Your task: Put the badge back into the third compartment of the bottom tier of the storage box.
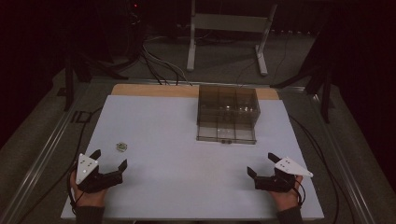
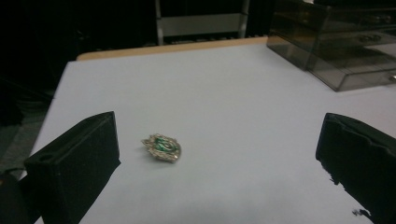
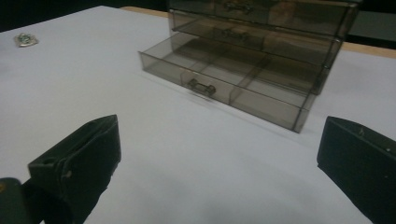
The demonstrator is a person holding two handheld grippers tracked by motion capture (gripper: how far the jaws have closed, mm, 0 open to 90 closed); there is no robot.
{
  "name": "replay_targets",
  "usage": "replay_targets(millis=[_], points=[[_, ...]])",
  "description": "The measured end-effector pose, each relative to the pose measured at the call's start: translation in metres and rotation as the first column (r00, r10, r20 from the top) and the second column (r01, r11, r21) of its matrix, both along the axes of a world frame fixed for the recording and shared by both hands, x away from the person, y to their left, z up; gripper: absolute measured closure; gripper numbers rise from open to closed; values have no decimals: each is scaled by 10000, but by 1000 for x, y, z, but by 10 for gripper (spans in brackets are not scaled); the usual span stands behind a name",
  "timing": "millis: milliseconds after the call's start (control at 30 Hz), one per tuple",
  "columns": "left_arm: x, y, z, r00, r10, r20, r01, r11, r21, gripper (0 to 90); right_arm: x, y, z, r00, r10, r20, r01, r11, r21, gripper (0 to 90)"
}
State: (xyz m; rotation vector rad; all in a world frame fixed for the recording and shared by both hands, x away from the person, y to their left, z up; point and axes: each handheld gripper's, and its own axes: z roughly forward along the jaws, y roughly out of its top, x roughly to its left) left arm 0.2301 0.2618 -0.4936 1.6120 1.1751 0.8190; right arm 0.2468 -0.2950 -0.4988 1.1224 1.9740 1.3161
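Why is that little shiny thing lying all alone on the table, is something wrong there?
A small green and gold brooch lies loose on the white table, away from the smoky plastic drawer box. The box's bottom drawer is pulled out. Nothing looks broken or spilled.

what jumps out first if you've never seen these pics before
A smoky clear drawer box stands at the far middle of the white table, its bottom drawer pulled out. A small green and gold brooch lies alone near the left gripper, whose jaws are open.
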Motion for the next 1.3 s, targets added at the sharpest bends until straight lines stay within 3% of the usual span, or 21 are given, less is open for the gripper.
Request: replay_targets(millis=[100,300,633,900,1300], points=[[0,2,0,10000,81,5,-81,9999,-115,4,0,-2,0,9999,-97,-71,97,9999,127,1],[-1,6,4,9985,300,-447,-312,9992,-256,3,2,1,-1,9999,-52,-138,53,10000,44,0],[-2,8,10,9948,616,-814,-620,9981,-29,3,2,3,-1,9999,-106,-81,106,9999,-20,0],[4,9,15,9942,733,-780,-734,9973,24,3,1,2,-2,9998,-191,-35,191,9998,-29,0],[25,8,27,9935,832,-772,-811,9963,301,3,1,-2,-2,9996,-285,0,285,9994,180,0]])
